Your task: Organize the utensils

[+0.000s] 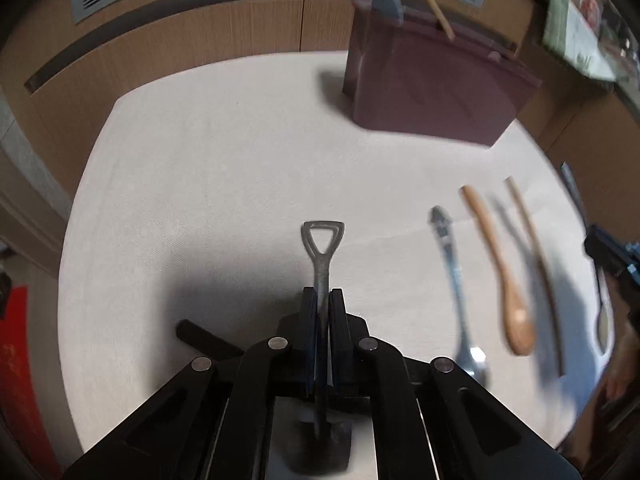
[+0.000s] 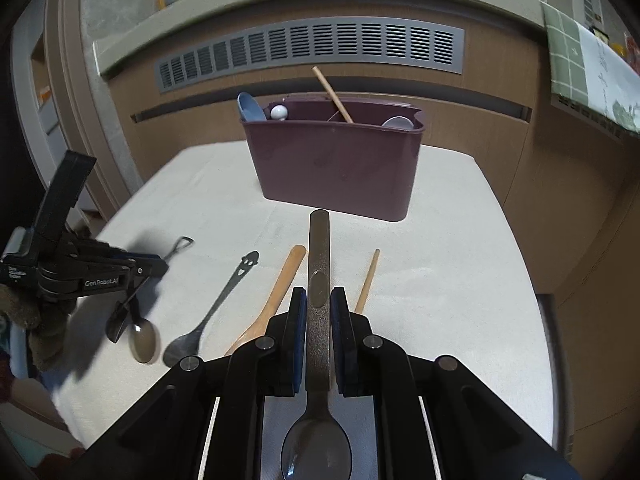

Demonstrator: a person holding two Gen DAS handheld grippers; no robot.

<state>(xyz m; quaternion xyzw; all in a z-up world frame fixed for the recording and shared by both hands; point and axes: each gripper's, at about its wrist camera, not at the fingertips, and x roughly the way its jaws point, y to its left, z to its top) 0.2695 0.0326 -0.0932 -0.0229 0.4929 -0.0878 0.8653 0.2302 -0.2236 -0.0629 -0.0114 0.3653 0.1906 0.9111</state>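
Tongs on both sides are clenching metal. The left tongs are gripping the shovel-shaped spoon by its stem, loop handle pointing away; the right tongs are pinching the flat-handled spoon, its bowl hanging back beneath the jaws.

Both handles are pointing toward the maroon caddy at the far side of the tabletop, where a chopstick and pale bowls are already sticking up.

In front of the caddy, the smiley-handled spoon, the wooden spoon and a thin wooden stick are lying loose, awaiting their turn.

Doing this step well probably means raising each spoon clear of the caddy rim, tipping it upright, and releasing only once it is inside a compartment.

The right wrist view is showing the caddy's open top and the left tongs with another spoon lying under them; the left view is showing only the caddy's outer wall.
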